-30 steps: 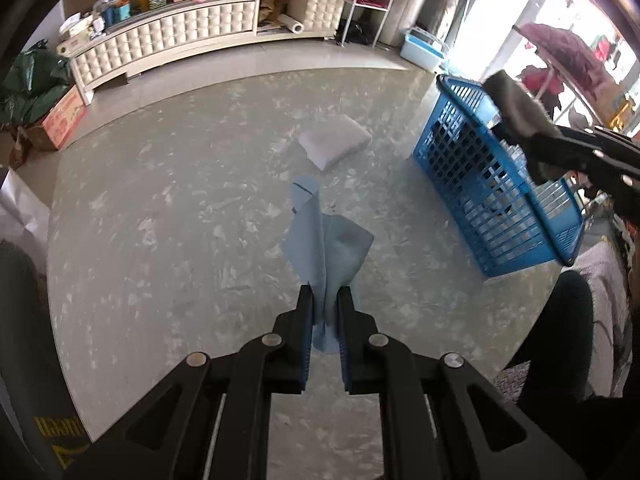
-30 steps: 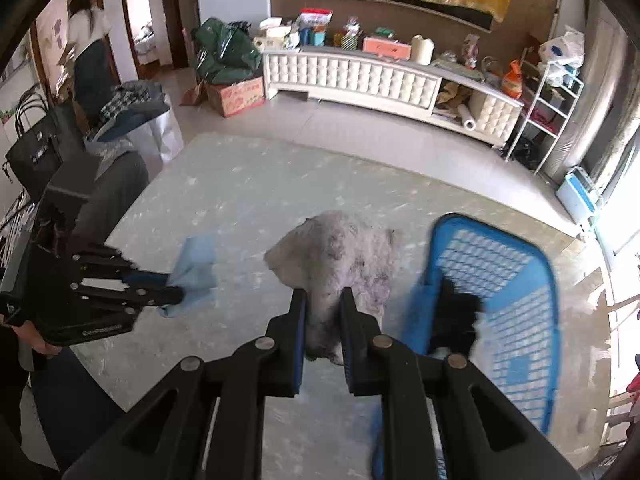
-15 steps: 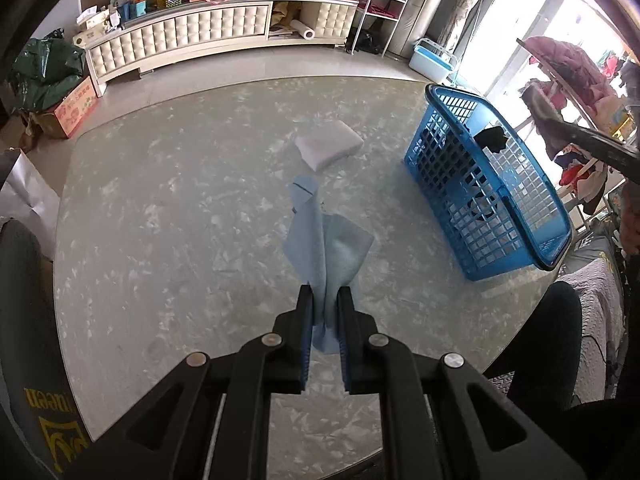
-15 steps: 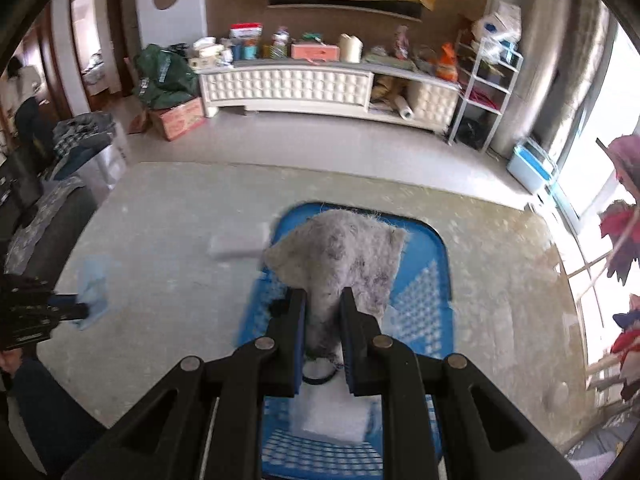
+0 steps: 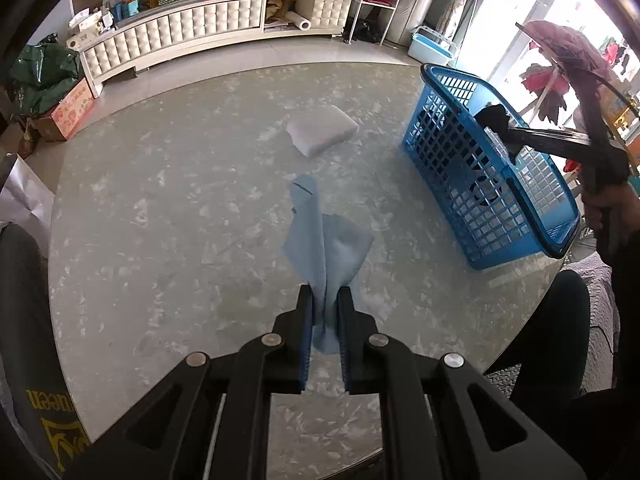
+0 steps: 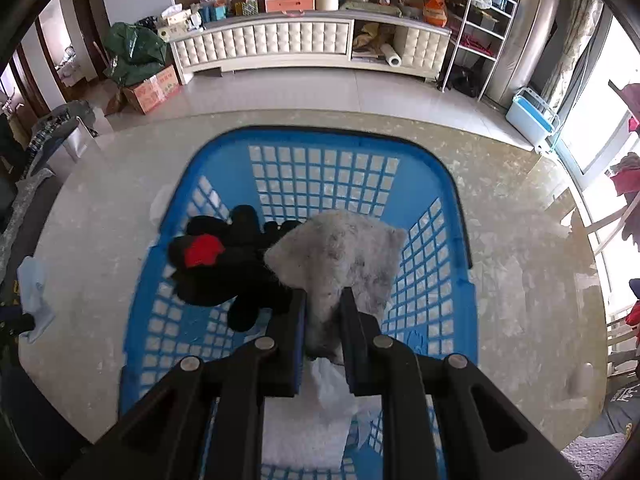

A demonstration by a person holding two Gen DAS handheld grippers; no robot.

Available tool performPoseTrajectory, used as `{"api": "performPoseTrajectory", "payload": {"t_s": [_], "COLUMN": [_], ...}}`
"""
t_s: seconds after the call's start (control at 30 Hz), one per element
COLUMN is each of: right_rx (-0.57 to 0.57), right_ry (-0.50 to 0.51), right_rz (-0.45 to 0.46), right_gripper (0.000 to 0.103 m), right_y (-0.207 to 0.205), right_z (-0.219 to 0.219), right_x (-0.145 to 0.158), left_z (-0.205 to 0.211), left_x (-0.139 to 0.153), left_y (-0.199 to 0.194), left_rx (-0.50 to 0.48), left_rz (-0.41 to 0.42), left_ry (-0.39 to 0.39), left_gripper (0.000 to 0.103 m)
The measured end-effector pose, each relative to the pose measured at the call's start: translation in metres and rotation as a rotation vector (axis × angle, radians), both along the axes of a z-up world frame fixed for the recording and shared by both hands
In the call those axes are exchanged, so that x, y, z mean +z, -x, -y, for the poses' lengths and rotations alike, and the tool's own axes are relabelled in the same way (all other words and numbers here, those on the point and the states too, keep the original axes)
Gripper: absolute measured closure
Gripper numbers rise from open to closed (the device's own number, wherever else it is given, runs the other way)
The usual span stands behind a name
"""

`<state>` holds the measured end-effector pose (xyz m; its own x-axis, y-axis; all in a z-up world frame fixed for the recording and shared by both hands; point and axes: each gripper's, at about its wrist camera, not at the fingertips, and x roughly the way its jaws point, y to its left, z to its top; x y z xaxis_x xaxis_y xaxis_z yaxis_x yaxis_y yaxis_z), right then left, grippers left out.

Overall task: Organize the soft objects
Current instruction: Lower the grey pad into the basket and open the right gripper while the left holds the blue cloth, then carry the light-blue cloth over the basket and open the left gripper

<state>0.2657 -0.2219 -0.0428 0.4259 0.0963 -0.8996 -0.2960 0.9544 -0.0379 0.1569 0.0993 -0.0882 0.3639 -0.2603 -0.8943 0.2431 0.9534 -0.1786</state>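
My left gripper (image 5: 325,294) is shut on a light blue cloth (image 5: 326,240), which hangs above the round marble table (image 5: 160,208). A white folded pad (image 5: 321,129) lies on the table farther back. My right gripper (image 6: 323,300) is shut on a grey fluffy cloth (image 6: 344,252) and hangs over the inside of the blue basket (image 6: 332,148). In the basket lie a black plush toy with a red patch (image 6: 224,264) and a white soft piece (image 6: 312,420). In the left wrist view the basket (image 5: 488,184) stands at the table's right edge, with the right gripper over it.
A long white cabinet (image 5: 192,32) with clutter on top runs along the far wall. A cardboard box (image 5: 72,112) and green bag sit on the floor at left. A wire shelf (image 6: 480,24) and pale blue bin (image 6: 532,116) stand at right. Dark chair backs flank the table's near edge.
My right gripper carried the grey cloth from over the table to above the basket and then lower into it. The left gripper stayed about where it was with the blue cloth.
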Motion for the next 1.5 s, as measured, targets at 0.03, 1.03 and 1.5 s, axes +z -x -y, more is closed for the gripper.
{"api": "performPoseTrajectory", "payload": {"t_s": [0.03, 1.03, 1.5], "right_rx": [-0.001, -0.030, -0.003], "right_ry": [0.009, 0.021, 0.037], "right_rz": [-0.003, 0.024, 0.072], "right_gripper": [0.088, 0.004, 0.000], "right_y": [-0.003, 0.019, 0.072], "right_z": [0.000, 0.005, 0.025], "right_x": [-0.002, 0.023, 0.050], "left_z": [0.001, 0.010, 0.049], "left_x": [-0.001, 0.021, 0.049], "left_y": [0.000, 0.016, 0.027], "left_rx": [-0.002, -0.027, -0.086], "left_rz": [0.001, 0.050, 0.106], "left_ry": [0.001, 0.037, 0.030], "left_gripper": [0.093, 0.093, 0.093]}}
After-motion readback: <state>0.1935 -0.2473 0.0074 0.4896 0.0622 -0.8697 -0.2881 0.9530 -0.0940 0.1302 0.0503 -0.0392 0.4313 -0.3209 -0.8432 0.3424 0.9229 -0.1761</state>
